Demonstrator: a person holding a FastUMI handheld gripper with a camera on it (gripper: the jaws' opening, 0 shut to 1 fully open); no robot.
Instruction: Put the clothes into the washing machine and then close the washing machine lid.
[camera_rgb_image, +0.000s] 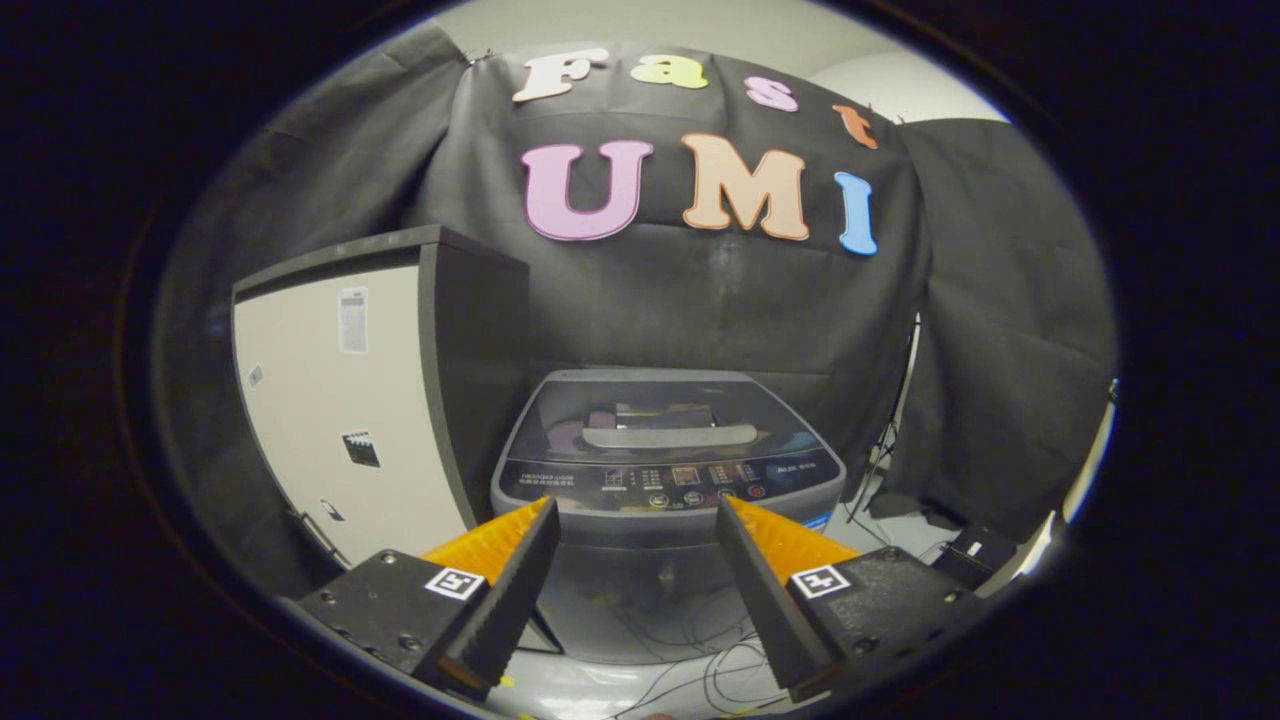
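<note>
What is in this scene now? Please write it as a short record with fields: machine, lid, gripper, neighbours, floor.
machine: grey top-loading washing machine, standing beyond the fingertips, against the black cloth wall
lid: dark tinted lid, lying flat and shut
gripper: gripper open, fingers apart, nothing between them, short of the machine
neighbours: tall cream cabinet with dark side beside the machine
floor: loose thin cables in front of the machine
clothes: none can be made out
</note>
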